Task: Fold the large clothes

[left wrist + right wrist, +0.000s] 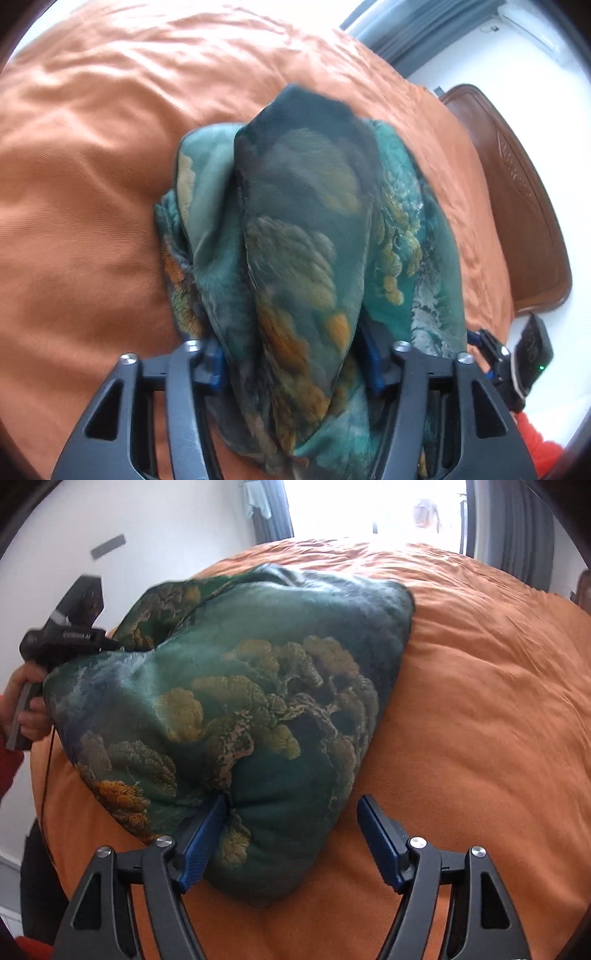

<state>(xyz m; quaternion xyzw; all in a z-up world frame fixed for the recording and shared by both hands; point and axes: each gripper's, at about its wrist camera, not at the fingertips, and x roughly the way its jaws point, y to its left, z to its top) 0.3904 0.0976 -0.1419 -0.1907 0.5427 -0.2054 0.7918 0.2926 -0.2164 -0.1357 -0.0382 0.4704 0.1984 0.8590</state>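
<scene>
A green silky garment with gold and orange floral print (236,709) lies bunched on the orange bedspread (480,720). In the left wrist view the garment (303,240) drapes over and between my left gripper's fingers (295,365), hiding the tips; the blue pads stand wide apart with cloth between them. My right gripper (291,834) is open, its left pad (207,838) touching the garment's near edge, its right pad (380,842) over bare bedspread. The left gripper also shows at the far left of the right wrist view (62,638), held by a hand.
The orange bedspread (92,184) covers the whole bed. A brown wooden headboard (517,206) stands at the right. A bright window with grey curtains (373,506) is beyond the bed's far edge. A white wall (129,524) is at left.
</scene>
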